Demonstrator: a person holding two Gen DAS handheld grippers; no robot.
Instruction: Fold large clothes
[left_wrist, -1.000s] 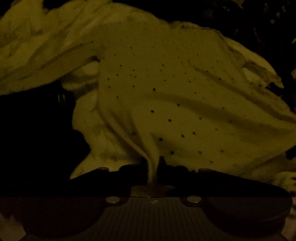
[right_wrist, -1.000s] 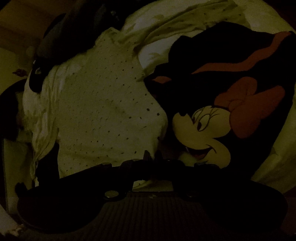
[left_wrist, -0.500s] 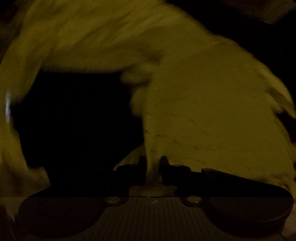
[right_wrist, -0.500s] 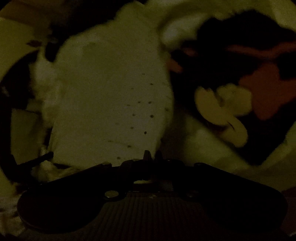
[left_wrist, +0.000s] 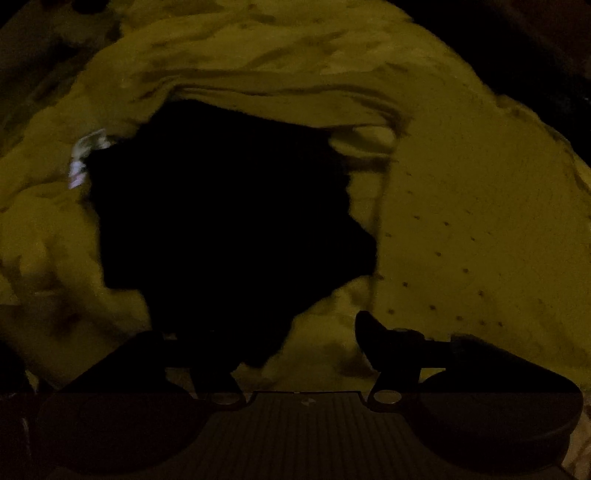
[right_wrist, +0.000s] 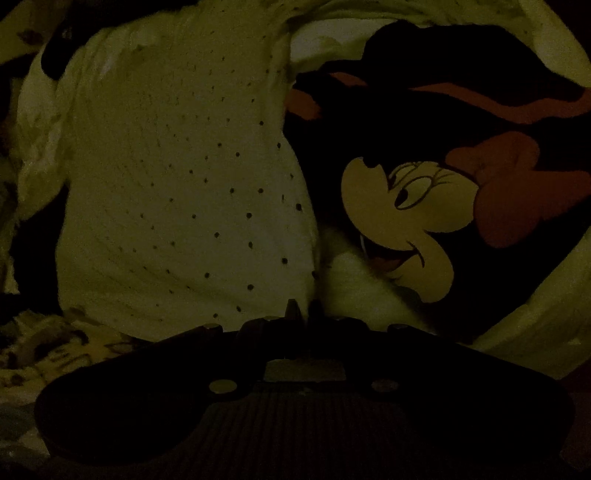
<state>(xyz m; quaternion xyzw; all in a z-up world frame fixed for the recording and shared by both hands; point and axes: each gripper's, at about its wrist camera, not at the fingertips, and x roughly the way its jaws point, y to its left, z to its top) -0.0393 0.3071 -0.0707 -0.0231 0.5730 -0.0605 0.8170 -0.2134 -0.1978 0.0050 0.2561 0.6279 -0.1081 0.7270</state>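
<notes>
Left claw (left_wrist: 273, 332) opening — dotted garment (left_wrist: 461, 221) released.

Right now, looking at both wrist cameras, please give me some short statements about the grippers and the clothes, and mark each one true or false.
1. The left gripper is clamped on cloth. False: its jaws are opening, with nothing pinched between them.
2. The right gripper has its jaws nearly closed. True.
3. The dotted white garment lies beside a dark cartoon-print garment. True.
4. The cartoon print wears a blue bow. False: the bow is red.
</notes>
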